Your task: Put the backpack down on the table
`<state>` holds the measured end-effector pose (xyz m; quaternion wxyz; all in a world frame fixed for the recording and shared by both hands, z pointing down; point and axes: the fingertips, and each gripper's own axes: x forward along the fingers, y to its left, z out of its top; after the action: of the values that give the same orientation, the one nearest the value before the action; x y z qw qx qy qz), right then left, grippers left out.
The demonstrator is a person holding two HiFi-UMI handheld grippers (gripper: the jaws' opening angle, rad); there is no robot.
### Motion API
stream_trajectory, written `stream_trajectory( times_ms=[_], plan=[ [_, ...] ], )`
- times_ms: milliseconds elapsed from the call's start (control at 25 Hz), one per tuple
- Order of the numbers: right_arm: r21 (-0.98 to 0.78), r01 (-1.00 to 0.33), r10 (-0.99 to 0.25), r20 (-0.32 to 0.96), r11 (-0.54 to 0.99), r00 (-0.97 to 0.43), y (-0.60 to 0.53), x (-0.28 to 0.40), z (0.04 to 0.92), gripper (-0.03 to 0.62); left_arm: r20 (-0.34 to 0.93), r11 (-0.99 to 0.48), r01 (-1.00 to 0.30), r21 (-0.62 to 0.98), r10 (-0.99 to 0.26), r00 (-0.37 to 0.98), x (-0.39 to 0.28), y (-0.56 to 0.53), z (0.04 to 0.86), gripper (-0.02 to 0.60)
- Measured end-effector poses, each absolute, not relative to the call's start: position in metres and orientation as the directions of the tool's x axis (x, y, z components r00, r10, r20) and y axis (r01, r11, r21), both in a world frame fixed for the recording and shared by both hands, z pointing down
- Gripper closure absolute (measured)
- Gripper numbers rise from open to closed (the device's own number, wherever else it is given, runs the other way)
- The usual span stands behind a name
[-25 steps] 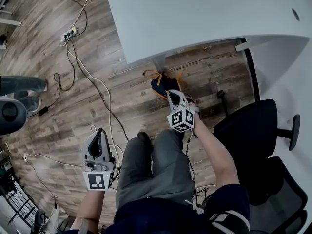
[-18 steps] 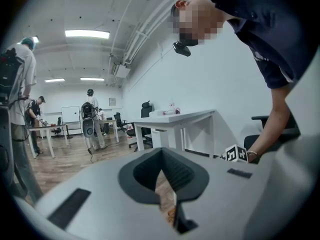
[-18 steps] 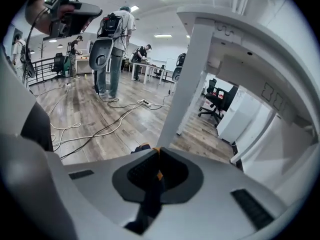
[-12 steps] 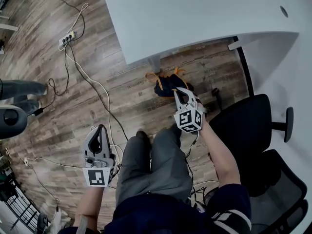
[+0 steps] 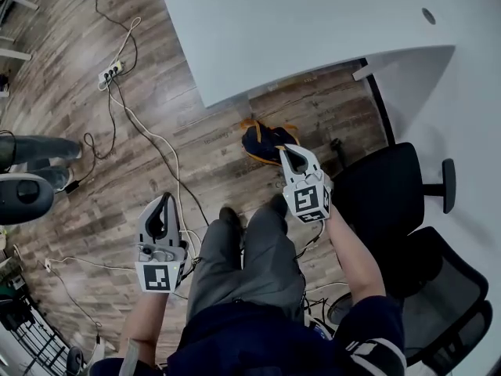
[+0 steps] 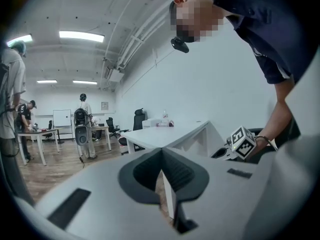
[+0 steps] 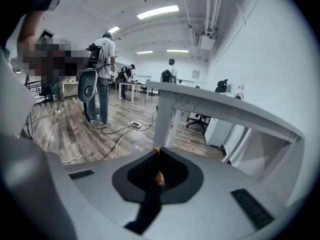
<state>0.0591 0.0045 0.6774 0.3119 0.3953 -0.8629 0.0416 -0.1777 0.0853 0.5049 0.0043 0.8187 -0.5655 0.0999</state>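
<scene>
Head view. The white bench point(image 5: 313, 22) is seen at the top, with nothing on it. The backpack point(image 5: 264, 141), dark with orange trim, is found off the bench, just past its near edge and close to its leg, over the wooden floor point(image 5: 156, 116). The right tongs point(image 5: 292, 155) are held on the near side of that edge, tips at the backpack's rim. Whether the backpack is clear of the floor cannot be told. The left tongs point(image 5: 163, 202) are held well out from the bench's left corner, over the floor, carrying nothing. A black office chair point(image 5: 391, 202) is noted beside the bench's right end, and a power strip point(image 5: 108, 73) off its left side.

Left gripper view. The left tongs point(image 6: 161, 151) are clenched at the tips, with nothing gripped. The bench point(image 6: 170, 133) is seen beyond them, slightly right.

Right gripper view. The right tongs point(image 7: 159, 153) are clenched on an orange strap point(image 7: 160, 177) of the backpack, which is pinched between the pads; a dark band trails down from it. The bench point(image 7: 225, 111) is seen from below its edge, above and ahead of the tips.
</scene>
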Motion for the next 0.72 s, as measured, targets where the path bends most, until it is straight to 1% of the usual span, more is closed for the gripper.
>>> stream_trajectory(
  times_ms=[280, 400, 520, 720],
  plan=[
    [0.129, -0.742, -0.682, 0.519, 0.658, -0.515, 0.019, 0.060, 0.612, 0.595, 0.171, -0.383, -0.919, -0.091, -0.915, 0.365, -0.161, 0.082, 0.475, 0.578],
    [0.124, -0.746, -0.692, 0.495, 0.654, -0.525, 0.022, 0.064, 0.579, 0.595, 0.150, -0.401, -0.911, -0.096, -0.911, 0.385, -0.154, 0.081, 0.459, 0.578],
    [0.130, -0.747, -0.703, 0.472, 0.652, -0.531, 0.027, 0.067, 0.544, 0.595, 0.142, -0.408, -0.909, -0.079, -0.907, 0.395, -0.147, 0.082, 0.442, 0.578],
    [0.154, -0.742, -0.721, 0.425, 0.653, -0.546, 0.031, 0.073, 0.482, 0.597, 0.164, -0.407, -0.912, -0.049, -0.904, 0.394, -0.138, 0.079, 0.415, 0.578]
  ],
)
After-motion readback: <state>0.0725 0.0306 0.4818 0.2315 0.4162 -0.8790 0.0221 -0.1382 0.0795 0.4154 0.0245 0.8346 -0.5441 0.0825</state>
